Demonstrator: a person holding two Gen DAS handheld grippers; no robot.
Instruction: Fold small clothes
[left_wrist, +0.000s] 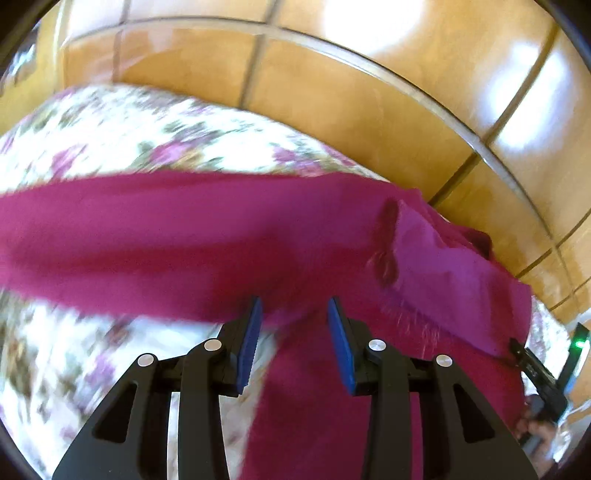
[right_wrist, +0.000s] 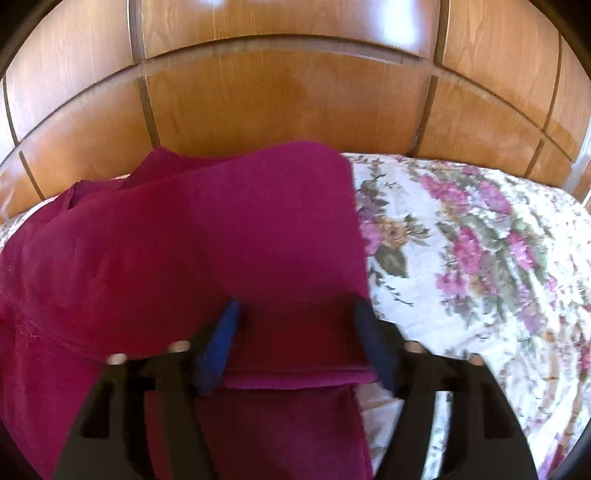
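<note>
A magenta garment (left_wrist: 177, 236) lies on a bed with a floral cover (left_wrist: 122, 140), close to a wooden headboard (left_wrist: 332, 110). In the left wrist view its long axis runs across the frame, from the left edge to the right, where a lighter purple flap (left_wrist: 454, 266) with a frayed edge folds over it. A second band of the same cloth drops from the middle toward the bottom edge, between the arms of the left claw (left_wrist: 295, 339). That claw stands partly open; its blue pads (left_wrist: 249, 343) sit either side of the cloth and do not press on it.

In the right wrist view the garment (right_wrist: 184, 240) fills the left and centre, with a straight edge running down the frame beside the bare cover (right_wrist: 480, 240). The right claw (right_wrist: 295, 343) gapes wide, folded layers lying between its pads (right_wrist: 218, 343) without being pinched.

Both views are smeared by motion. The garment's left end is cut off by the frame in each, so I cannot tell what kind of clothing it is. At the lower right of the left view, the other claw's tip (left_wrist: 535, 369) pokes out from behind the cloth.
</note>
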